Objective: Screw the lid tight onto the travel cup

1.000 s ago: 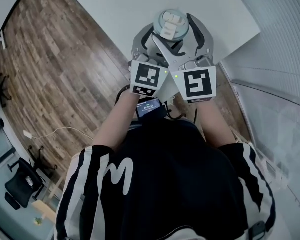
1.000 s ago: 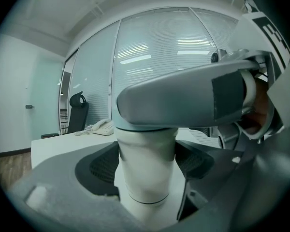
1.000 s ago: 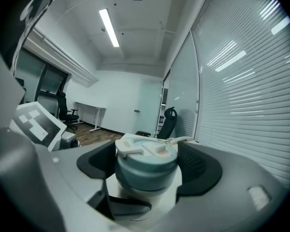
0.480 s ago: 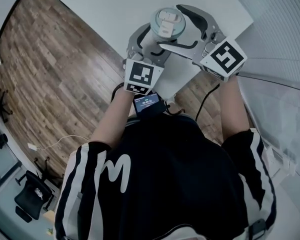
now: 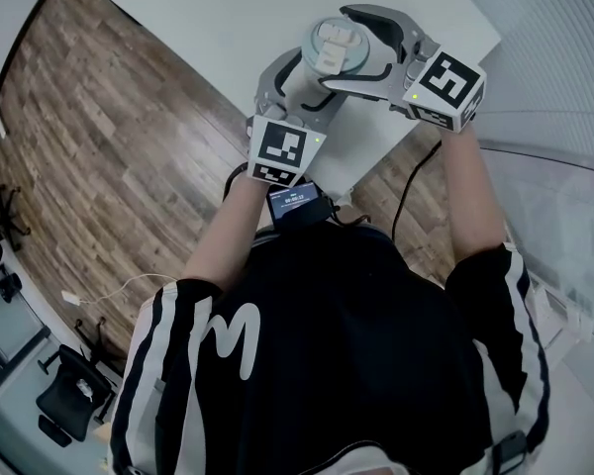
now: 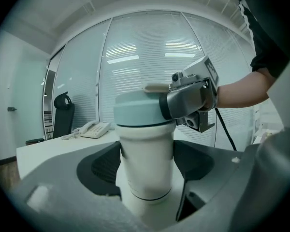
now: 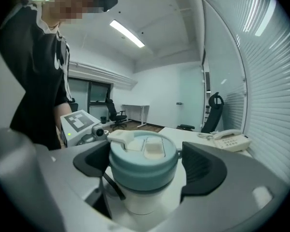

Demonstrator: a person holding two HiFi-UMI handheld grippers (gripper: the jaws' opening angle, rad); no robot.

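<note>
Opening right hand-held gripper (image 7: 146, 170) around lid (image 7: 144, 153), apparently clear.

Black short-sleeved shirt (image 5: 327, 364), white-striped sleeves, a white M-like mark on the chest. The left claw (image 5: 309, 75) and right claw (image 5: 334, 47) are pale grey with dark pads (image 7: 208, 166), each bearing a white cube (image 5: 282, 151) with black square markers and a green light. The right claw's jaws are opening, the lid (image 7: 144, 151) between them; a black cable (image 5: 408, 191) trails from it.

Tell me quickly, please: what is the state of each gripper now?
Left gripper: closed on the travel cup, holding its body.
Right gripper: jaws opening, apart around the lid, not pressing it.
</note>
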